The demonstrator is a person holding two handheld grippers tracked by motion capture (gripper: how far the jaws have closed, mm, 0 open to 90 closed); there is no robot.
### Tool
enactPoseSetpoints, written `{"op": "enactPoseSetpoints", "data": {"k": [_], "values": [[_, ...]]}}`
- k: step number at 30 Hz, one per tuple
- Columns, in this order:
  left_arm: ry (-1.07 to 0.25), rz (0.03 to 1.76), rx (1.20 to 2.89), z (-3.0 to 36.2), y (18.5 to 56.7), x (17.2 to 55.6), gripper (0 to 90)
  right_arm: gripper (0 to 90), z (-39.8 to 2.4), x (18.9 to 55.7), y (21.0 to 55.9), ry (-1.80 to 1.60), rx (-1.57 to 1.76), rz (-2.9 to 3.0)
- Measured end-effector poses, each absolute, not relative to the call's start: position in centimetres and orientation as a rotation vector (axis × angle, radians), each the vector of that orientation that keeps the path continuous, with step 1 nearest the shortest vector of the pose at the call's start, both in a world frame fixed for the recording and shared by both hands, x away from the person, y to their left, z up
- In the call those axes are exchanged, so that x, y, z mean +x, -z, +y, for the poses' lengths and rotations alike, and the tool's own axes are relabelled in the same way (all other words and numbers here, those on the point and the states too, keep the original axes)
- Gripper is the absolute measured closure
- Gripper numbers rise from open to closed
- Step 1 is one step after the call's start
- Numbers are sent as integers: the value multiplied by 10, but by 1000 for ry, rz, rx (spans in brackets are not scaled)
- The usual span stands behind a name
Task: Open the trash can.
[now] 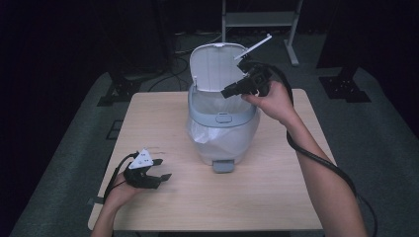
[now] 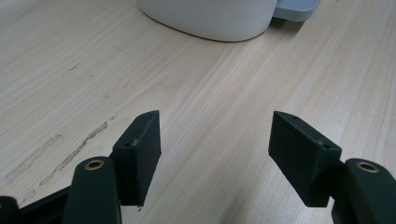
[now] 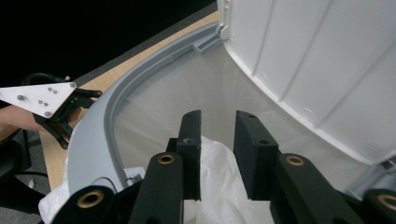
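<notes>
A light wooden table (image 1: 276, 192) stands on grey carpet (image 1: 74, 133). A white pedal bin (image 1: 223, 133), lid raised, sits on its far middle. The left gripper (image 1: 158, 169) rests near the table's near left corner.

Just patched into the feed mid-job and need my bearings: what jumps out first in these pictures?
The white pedal bin at the middle of the wooden table stands out, its lid swung up and a white liner inside. The right claw hangs over the open mouth, jaws a little apart with nothing visibly between them. The left claw rests wide open on the table's near left part, apart from the bin.
</notes>
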State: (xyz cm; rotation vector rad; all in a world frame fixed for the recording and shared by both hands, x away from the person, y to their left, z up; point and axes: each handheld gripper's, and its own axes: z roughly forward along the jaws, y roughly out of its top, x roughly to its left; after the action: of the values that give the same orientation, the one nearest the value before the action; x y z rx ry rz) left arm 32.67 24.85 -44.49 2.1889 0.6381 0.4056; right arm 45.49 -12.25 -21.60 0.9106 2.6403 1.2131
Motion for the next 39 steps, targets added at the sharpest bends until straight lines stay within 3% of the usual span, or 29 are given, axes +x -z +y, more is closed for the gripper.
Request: {"op": "enactPoseSetpoints", "data": {"k": [14,24,39], "values": [[-402,642,2187,250,446,327,334,890,-162,462,209,-1237,1000,2542],[-404,640,2188,250,446,328,334,897,-189,481,216,-1220,1120,2498],[-409,653,2175,254,446,328,335,897,-191,522,227,-1218,1202,2472]]}}
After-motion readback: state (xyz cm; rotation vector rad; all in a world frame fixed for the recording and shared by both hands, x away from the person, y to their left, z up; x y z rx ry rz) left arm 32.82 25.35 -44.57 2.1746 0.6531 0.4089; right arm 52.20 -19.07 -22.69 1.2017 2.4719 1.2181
